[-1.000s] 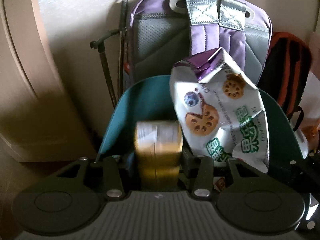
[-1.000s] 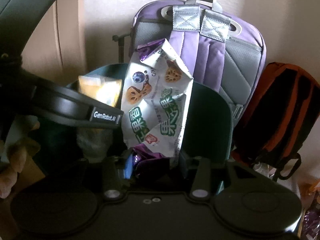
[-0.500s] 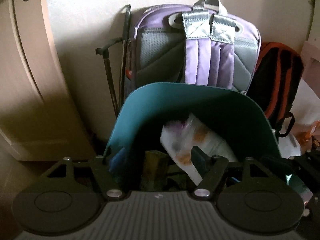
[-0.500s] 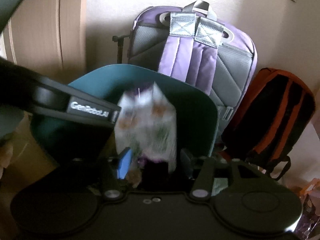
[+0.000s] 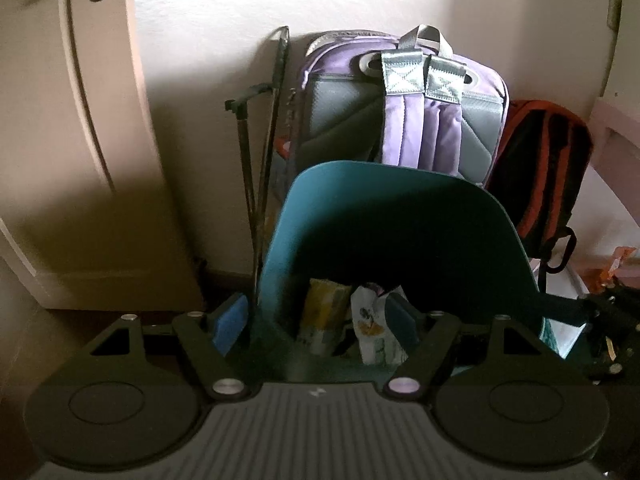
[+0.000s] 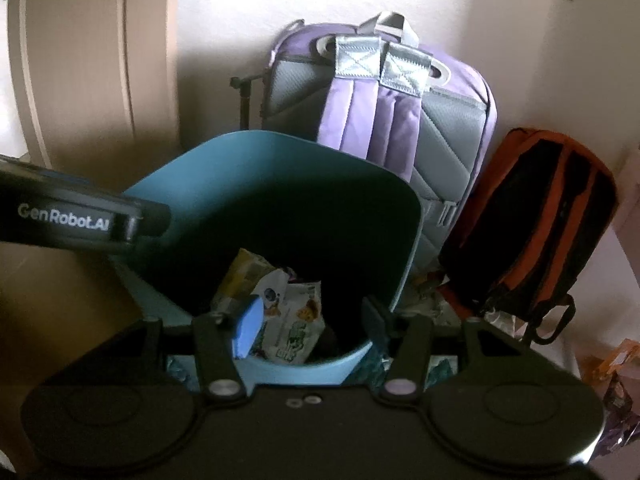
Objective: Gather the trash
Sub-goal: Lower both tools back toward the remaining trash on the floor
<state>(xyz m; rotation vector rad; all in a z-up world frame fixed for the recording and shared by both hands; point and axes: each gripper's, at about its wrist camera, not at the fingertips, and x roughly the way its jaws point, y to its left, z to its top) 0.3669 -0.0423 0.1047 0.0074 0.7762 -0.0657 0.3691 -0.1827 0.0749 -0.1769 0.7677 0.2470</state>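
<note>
Both tools, the left tool (image 5: 316, 320) and the right tool (image 6: 310, 318), have just been opening and stand empty. The yellow packet (image 6: 244, 276) and the white printed snack bag (image 6: 294, 320) lie at lower centre of the frame, inside the teal plastic bin (image 6: 276, 172). The tools should be drawn back clear of the rim before the next trash is sought.

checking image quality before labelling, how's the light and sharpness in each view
Left wrist view: bin interior in deep shadow, wrappers dim and soft, wall glaring bright. Right wrist view: same dark bin, wrappers slightly clearer, fisheye bends the door edge.

Teal bin (image 6: 404, 216) holds a yellow packet (image 6: 244, 276) and white wrapper (image 6: 296, 320)
</note>
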